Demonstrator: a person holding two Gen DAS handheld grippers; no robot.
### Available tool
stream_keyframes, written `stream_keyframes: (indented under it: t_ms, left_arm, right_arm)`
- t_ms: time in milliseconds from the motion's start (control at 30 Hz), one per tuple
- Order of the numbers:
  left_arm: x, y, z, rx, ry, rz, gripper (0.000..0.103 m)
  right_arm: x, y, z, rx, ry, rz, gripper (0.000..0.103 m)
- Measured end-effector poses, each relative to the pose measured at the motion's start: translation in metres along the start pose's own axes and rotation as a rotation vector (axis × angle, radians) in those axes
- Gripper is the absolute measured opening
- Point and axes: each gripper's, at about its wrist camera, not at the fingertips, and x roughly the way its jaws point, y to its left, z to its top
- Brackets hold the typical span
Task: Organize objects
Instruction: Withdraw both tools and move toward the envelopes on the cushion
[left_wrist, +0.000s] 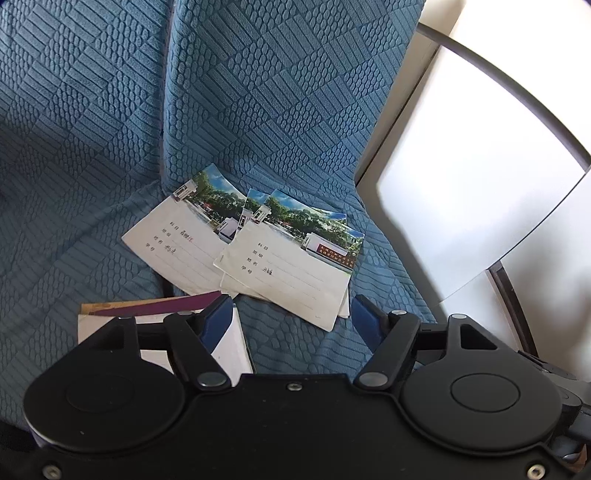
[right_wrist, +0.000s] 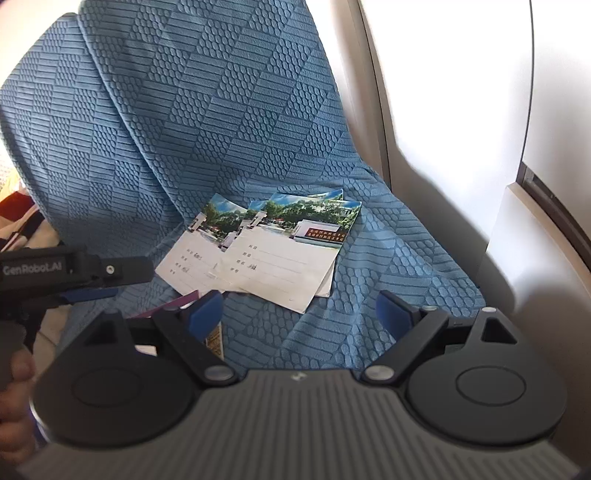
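On the blue sofa cover: three photo-fronted notebooks, overlapping in a loose fan at the seat's back. One book with a purple band lies nearer, partly hidden behind the left gripper's finger. Both left and right gripper hover with jaws wide, gripping nothing.

Strong daylight is seen from the right, where the white wall is blown out by glare — the blue cover is shadowed on the left; straight edges are bent by fisheye distortion.
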Motion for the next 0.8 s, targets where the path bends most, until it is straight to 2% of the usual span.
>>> stream_keyframes:
  t_ms: [567, 800]
  left_arm:
    - [0.092, 0.016, 0.031, 0.02, 0.099, 0.03, 0.069]
    - [0.133, 0.027, 0.04, 0.034, 0.165, 0.035, 0.069]
  right_arm:
    - [0.07, -0.019, 0.017, 0.06, 0.078, -0.039, 0.091]
    - [0.108, -0.02, 0.023, 0.034, 0.11, -0.03, 0.09]
